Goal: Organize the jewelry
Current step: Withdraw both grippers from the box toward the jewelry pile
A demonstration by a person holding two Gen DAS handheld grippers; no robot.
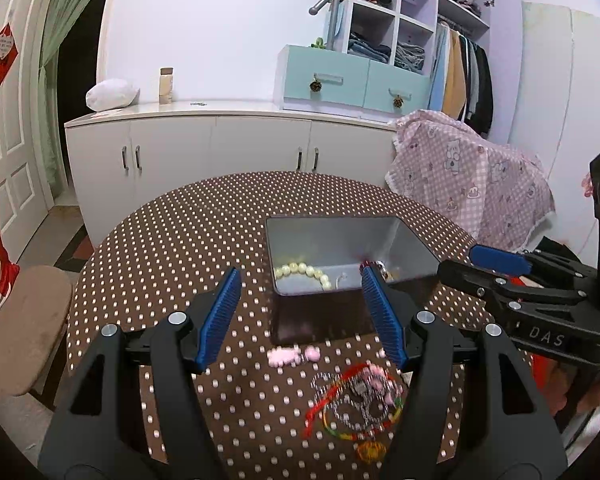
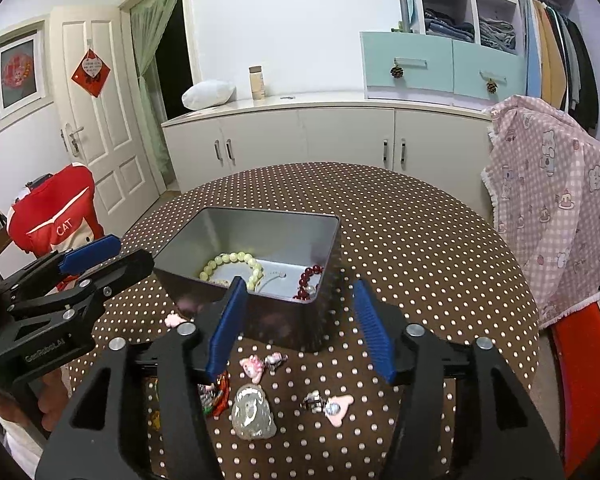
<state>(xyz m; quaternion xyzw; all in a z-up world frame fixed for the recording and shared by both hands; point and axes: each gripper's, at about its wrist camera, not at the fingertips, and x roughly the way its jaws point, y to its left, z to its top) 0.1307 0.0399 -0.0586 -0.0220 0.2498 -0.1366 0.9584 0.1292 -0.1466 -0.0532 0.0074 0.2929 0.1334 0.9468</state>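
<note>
The silver pendant (image 2: pixel 254 416) lies just short of the tin (image 2: pixel 260 312) on my side — long axis toward it, directly under my right gripper (image 2: pixel 300 328), nearer than the left gripper (image 1: pixel 300 312); both spread, empty.

Left gripper (image 1: pixel 300 312) — jaws spread wide, nothing between blue pads (image 1: pixel 220 316), level, pointing forward. Right gripper (image 2: pixel 300 326) — jaws equally wide, empty, alongside left, both angled slightly toward each other.
</note>
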